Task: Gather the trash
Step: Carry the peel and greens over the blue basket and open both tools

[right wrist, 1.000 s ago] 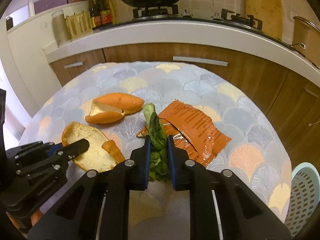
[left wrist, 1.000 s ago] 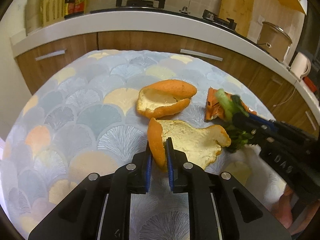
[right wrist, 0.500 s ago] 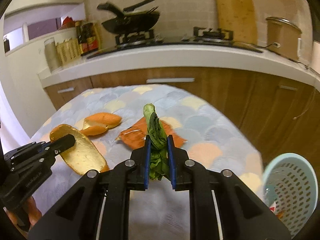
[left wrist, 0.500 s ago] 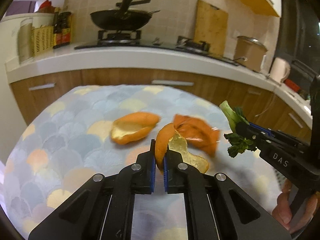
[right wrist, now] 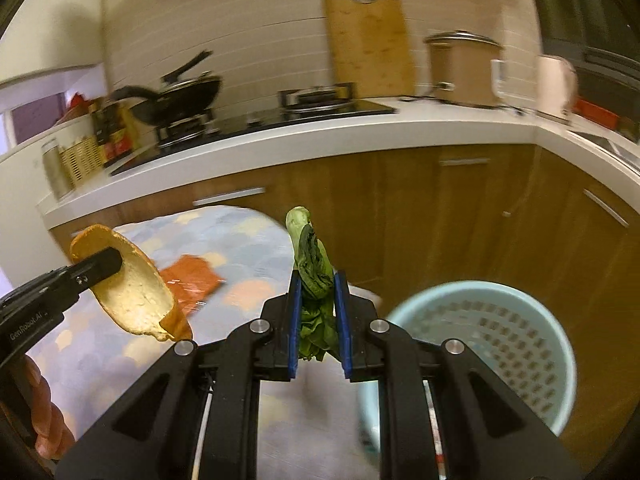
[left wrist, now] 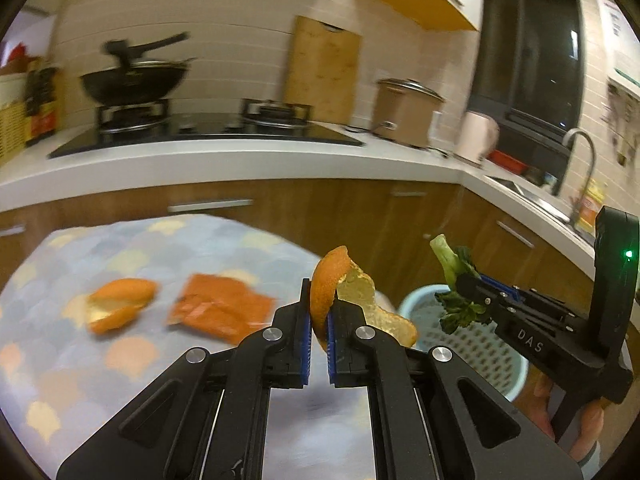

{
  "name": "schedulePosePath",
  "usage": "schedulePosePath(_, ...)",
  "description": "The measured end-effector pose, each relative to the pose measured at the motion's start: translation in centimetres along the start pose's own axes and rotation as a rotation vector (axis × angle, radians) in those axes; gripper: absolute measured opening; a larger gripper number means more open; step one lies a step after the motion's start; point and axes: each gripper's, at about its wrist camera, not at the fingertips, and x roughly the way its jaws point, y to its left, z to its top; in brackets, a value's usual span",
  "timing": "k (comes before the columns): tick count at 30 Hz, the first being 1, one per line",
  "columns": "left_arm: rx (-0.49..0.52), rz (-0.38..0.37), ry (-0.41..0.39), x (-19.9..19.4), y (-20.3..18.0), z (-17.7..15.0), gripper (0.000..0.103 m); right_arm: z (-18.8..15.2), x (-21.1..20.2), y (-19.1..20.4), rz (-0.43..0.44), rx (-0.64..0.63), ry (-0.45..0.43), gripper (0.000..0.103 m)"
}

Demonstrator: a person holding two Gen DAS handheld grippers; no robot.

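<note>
My left gripper (left wrist: 319, 320) is shut on a big orange peel (left wrist: 352, 300) and holds it in the air past the table's right edge. The peel also shows in the right wrist view (right wrist: 132, 292). My right gripper (right wrist: 316, 304) is shut on a wilted green vegetable leaf (right wrist: 312, 264), which also shows in the left wrist view (left wrist: 456, 280), above a pale blue perforated basket (right wrist: 500, 336) that stands on the floor beside the table (left wrist: 472, 344). A second orange peel (left wrist: 120, 304) and an orange wrapper (left wrist: 224, 312) lie on the table.
The table (left wrist: 60, 352) has a fan-patterned cloth. Wooden cabinets (right wrist: 460, 216) under a white counter (left wrist: 200, 168) run behind it. A wok (left wrist: 132, 80), a cutting board (left wrist: 320, 68) and a brown pot (left wrist: 408, 112) stand on the counter.
Both grippers lifted their trash off the table and swung right toward the basket. The big peel and the leaf are now in the air; the basket has come into fuller view.
</note>
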Motion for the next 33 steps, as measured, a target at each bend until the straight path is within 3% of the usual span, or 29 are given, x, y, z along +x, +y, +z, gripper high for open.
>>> schedulePosePath(10, 0.043, -0.152, 0.080, 5.3, -8.1, -1.6, 0.004, -2.4, -1.1, -8.1, -0.126, 0.107, 0.042, 0.013)
schedulePosePath(18, 0.060, -0.194, 0.145, 8.5, -11.0, -2.6, 0.005, -3.9, -0.6, -11.4, -0.160, 0.162, 0.105, 0.014)
schedulePosePath(20, 0.059, -0.202, 0.174, 9.1, -11.2, -2.8, 0.008, -4.0, -0.3, -11.6, -0.169, 0.167, 0.117, 0.015)
schedulePosePath(22, 0.050, -0.196, 0.190, 9.3, -11.2, -2.9, 0.021, -4.1, 0.0, -11.9, -0.164, 0.177, 0.138, 0.017)
schedulePosePath(24, 0.046, -0.187, 0.195, 9.4, -10.8, -3.0, 0.024, -4.1, 0.1, -12.0, -0.176, 0.184, 0.139, 0.019)
schedulePosePath(26, 0.040, -0.177, 0.190, 9.2, -10.2, -2.9, 0.027, -4.0, 0.1, -12.1, -0.174, 0.197, 0.139, 0.038)
schedulePosePath(28, 0.029, -0.171, 0.174, 8.8, -9.6, -2.7, 0.045, -3.7, 0.0, -11.9, -0.174, 0.197, 0.122, 0.047)
schedulePosePath(30, 0.032, -0.153, 0.145, 8.2, -9.3, -2.4, 0.054, -3.3, -0.1, -11.3, -0.159, 0.188, 0.112, 0.047)
schedulePosePath(33, 0.046, -0.168, 0.142, 7.8, -9.1, -2.0, 0.054, -2.6, -0.4, -10.3, -0.141, 0.184, 0.090, 0.047)
